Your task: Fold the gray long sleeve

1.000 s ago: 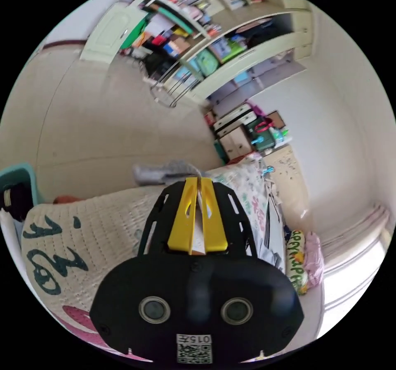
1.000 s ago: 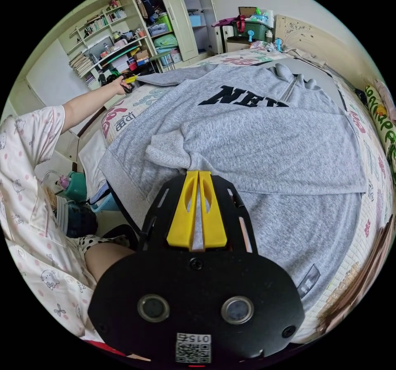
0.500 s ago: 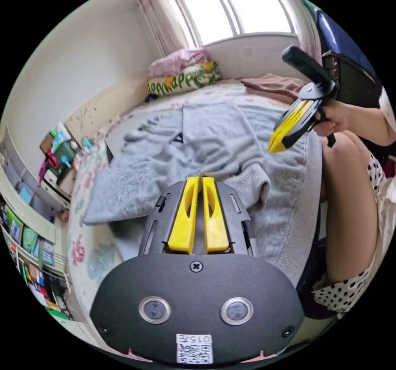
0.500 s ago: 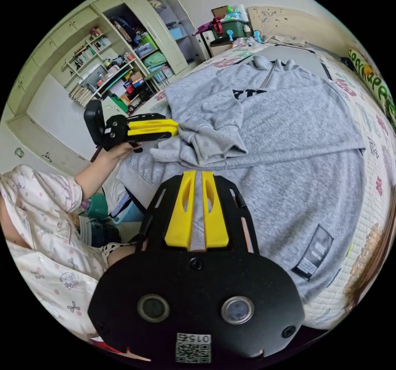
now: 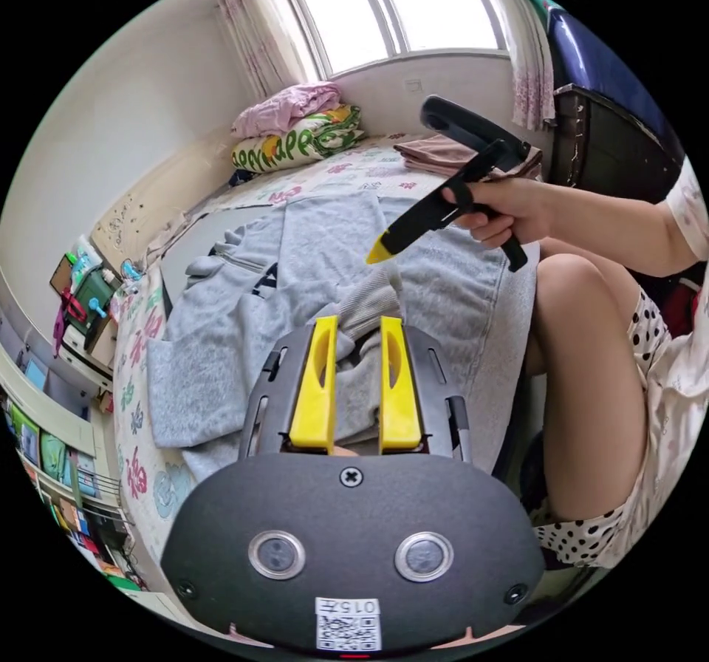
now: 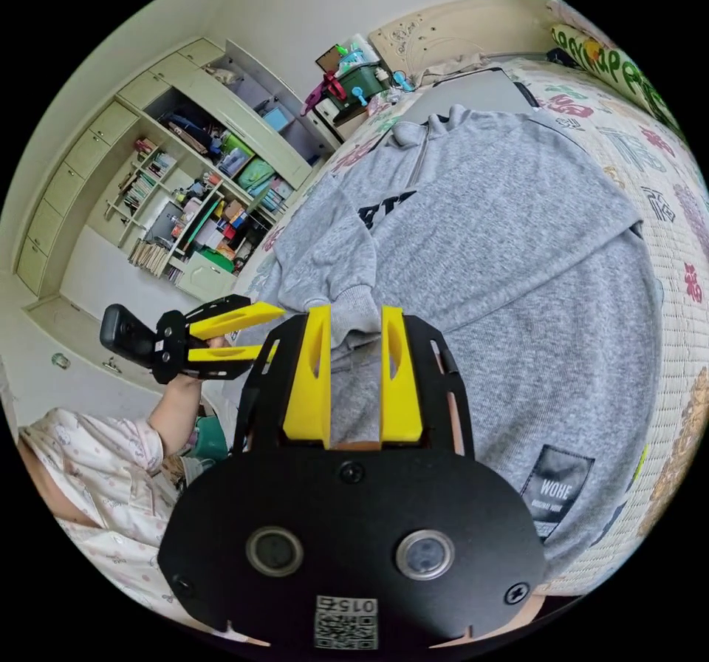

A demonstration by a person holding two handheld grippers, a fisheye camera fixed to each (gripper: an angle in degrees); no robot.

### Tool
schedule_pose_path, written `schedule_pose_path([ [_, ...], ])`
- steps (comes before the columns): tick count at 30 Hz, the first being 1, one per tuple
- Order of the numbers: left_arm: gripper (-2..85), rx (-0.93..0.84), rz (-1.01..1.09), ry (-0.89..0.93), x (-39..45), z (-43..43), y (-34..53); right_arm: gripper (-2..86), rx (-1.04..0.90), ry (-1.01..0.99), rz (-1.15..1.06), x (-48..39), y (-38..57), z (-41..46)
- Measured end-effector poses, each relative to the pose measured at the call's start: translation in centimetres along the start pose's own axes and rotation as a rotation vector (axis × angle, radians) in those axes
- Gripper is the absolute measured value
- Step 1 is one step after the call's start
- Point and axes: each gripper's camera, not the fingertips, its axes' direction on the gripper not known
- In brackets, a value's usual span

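Bedroom, bed with patterned woven mat (image 6: 676,285) taking up most of both views. Window (image 5: 402,4) with pale curtains at the far end in the left gripper view; rolled bedding and a pink bundle (image 5: 284,104) below it, folded brownish cloth (image 5: 436,156) near the bed's far right. In the right gripper view, open shelving and cupboards (image 6: 199,196) packed with books and boxes at far left, green storage box (image 6: 354,82) by the headboard.

Gray long sleeve sweatshirt (image 6: 517,270) lies spread on the mat, collar toward the headboard, hem toward the person. Black lettering on the chest partly covered by folded-in sleeves. Both sleeves lie across the front; ribbed cuff (image 6: 354,311) sits just ahead of the right gripper's jaws. Dark label patch (image 6: 557,481) near the hem at lower right.

Left gripper (image 5: 356,329) has its yellow jaws spread, gray fabric showing in the gap, nothing clamped; in the right gripper view it sits at the near left edge of the shirt, jaws apart, held by a hand (image 6: 181,381).

Right gripper (image 6: 353,318) jaws also spread, over the cuff area, not pinching it. In the left gripper view it hangs above the sweatshirt, tip pointing down toward the bunched sleeve (image 5: 369,300), held by a hand (image 5: 509,207); jaw gap can't be judged from that angle.

Person's bare knee (image 5: 583,307) and dotted shorts at the bed's near right edge.
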Motion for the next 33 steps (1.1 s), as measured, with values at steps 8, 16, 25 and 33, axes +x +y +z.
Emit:
schedule_pose_path([
  [8,7.5,-0.098,-0.114,0.115,-4.4,4.5,-1.9,3.9,-0.121,0.047,-0.019,0.6,-3.1,0.4],
  [16,1.1,-0.039,-0.131,0.141,-5.4,2.3,-1.6,0.6,-0.047,-0.012,-0.075,-0.3,-2.6,-4.2],
  [25,4.1,0.074,-0.146,0.258,-5.5,-2.7,-0.2,0.3,0.153,-0.070,-0.081,-0.6,1.3,-14.8],
  [33,8.5,0.091,-0.673,-0.097,-17.0,-4.3,12.8,0.4,0.194,-0.042,-0.004,1.2,7.2,-17.8],
])
